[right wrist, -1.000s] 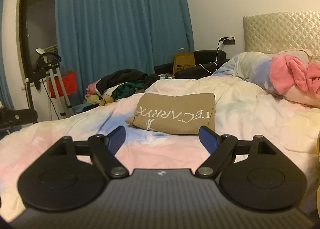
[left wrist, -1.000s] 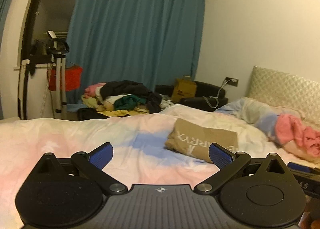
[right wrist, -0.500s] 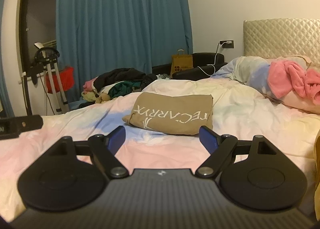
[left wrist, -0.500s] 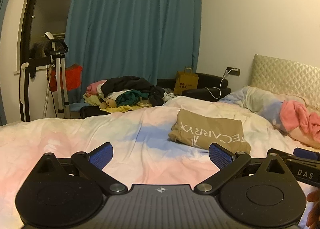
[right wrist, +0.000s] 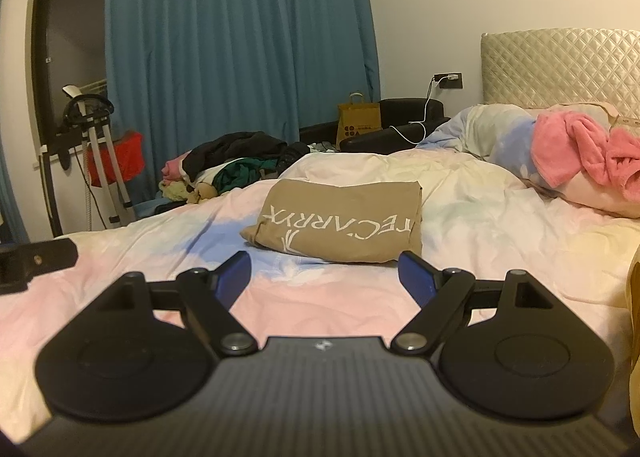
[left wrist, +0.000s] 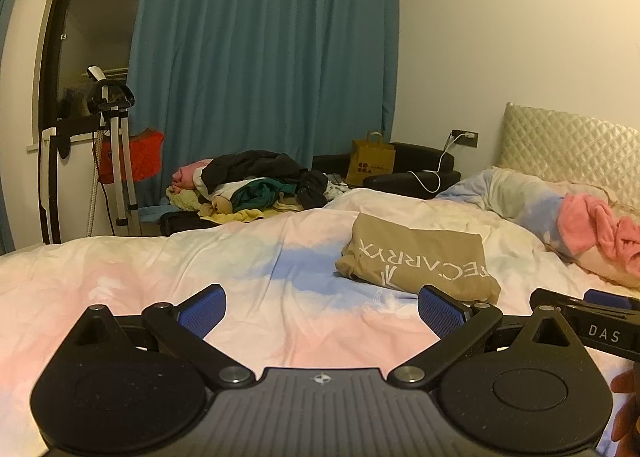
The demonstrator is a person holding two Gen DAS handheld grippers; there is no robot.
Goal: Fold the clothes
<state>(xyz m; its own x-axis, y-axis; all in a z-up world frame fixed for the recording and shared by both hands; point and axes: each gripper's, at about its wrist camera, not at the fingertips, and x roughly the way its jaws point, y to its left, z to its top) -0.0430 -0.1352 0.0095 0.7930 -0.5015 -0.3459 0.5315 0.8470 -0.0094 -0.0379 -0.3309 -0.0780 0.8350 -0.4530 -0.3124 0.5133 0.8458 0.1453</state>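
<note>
Folded shirt: a tan cotton top [right wrist: 344, 219] with white printed lettering, folded into a flat rectangle, lying near the middle of the bed, towards the headboard end.
Bed: a soft, rumpled duvet [right wrist: 360, 297] in pale pink, blue and cream patches carries the shirt.
Left gripper [left wrist: 320, 307]: black, with ribbed blue fingers [left wrist: 202, 311] spread wide and nothing between them, above the duvet at the near edge of the bed.
Right gripper [right wrist: 325, 275]: the same build, fingers spread wide and empty, with the shirt just beyond them.
Headboard: cream quilted padding in a diamond pattern [right wrist: 560, 65].
Pillow end: a crumpled pink fleecy garment [right wrist: 580, 145] lies on a pillow.
Beyond the far edge: a loose heap of dark, green and yellow clothes [left wrist: 252, 185], a brown paper bag [left wrist: 370, 163], blue pleated curtains [left wrist: 260, 57] and a metal stand [left wrist: 116, 153].
</note>
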